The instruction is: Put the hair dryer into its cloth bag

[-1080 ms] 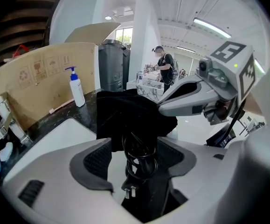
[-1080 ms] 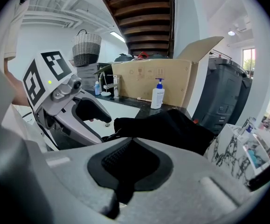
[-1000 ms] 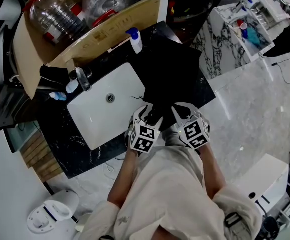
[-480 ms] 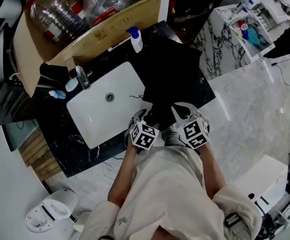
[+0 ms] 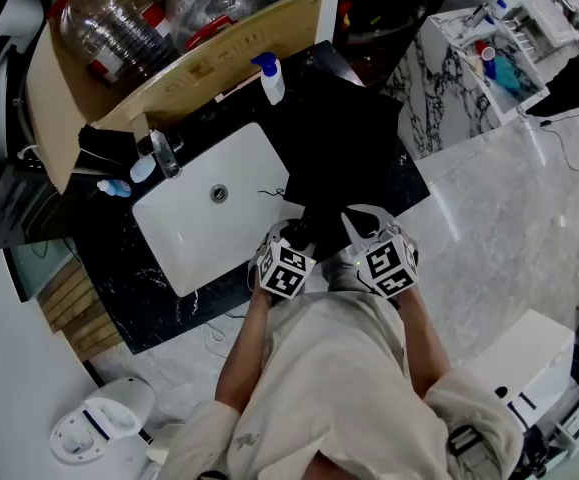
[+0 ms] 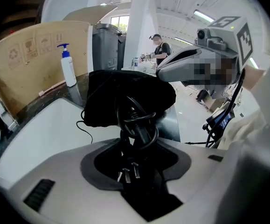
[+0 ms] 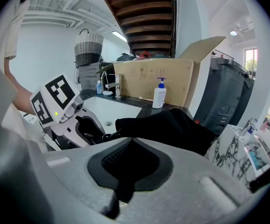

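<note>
Left gripper, jaws just closing, is clamping the hair dryer's cord; right gripper is pinching the cloth bag ahead.

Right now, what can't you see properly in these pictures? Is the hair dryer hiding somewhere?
- Hair dryer body: shown in no view. The left gripper view shows only a coiled cord and plug coming from the black cloth bag, which may cover it.
- Pump bottle label: too small in every view.
- Cardboard box contents: partly cut off by the head view's top edge.
</note>
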Tool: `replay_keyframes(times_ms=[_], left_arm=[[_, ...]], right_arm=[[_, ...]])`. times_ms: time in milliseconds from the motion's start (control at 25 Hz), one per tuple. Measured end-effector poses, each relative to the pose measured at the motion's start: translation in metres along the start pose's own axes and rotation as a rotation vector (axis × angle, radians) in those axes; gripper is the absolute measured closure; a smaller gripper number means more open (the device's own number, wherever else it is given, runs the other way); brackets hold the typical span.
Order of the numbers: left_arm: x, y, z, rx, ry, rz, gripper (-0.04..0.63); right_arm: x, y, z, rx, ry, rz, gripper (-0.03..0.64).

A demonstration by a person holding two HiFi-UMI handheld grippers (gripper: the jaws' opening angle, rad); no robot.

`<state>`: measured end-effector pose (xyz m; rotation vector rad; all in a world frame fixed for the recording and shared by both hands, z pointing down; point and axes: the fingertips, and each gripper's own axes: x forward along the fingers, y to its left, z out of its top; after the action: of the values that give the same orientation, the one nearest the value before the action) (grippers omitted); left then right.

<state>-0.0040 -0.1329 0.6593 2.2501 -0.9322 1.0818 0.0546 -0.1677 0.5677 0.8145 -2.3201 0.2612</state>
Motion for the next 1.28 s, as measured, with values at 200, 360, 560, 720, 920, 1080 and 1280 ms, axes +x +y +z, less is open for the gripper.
replay_keyframes(times_ms=[200, 360, 560, 720, 920, 1080, 1280], left_arm=[[-0.003, -0.002, 0.009, -0.019, -0.032, -0.007, 0.411], [-0.006, 0.001, 0.018, -0.038, -0.06, 0.0, 0.414], [-0.001, 0.002, 0.032, -0.057, -0.087, 0.011, 0.414], [0.003, 0.005, 0.042, -0.064, -0.1, 0.02, 0.417], [0.008, 0.01, 0.056, -0.071, -0.12, 0.029, 0.419], [0.016, 0.011, 0.065, -0.081, -0.139, 0.034, 0.419], [0.025, 0.016, 0.075, -0.091, -0.169, 0.028, 0.419]], right_arm=[[-0.001, 0.0, 0.001, -0.002, -0.004, 0.004, 0.611], [-0.001, 0.003, 0.002, -0.007, -0.005, 0.014, 0.612], [-0.001, 0.006, 0.002, -0.009, -0.007, 0.026, 0.612], [-0.001, 0.007, 0.004, -0.018, -0.012, 0.036, 0.612], [-0.001, 0.009, 0.007, -0.021, -0.022, 0.054, 0.612], [-0.002, 0.009, 0.01, -0.023, -0.031, 0.068, 0.612], [0.0, 0.008, 0.01, -0.027, -0.031, 0.084, 0.612]])
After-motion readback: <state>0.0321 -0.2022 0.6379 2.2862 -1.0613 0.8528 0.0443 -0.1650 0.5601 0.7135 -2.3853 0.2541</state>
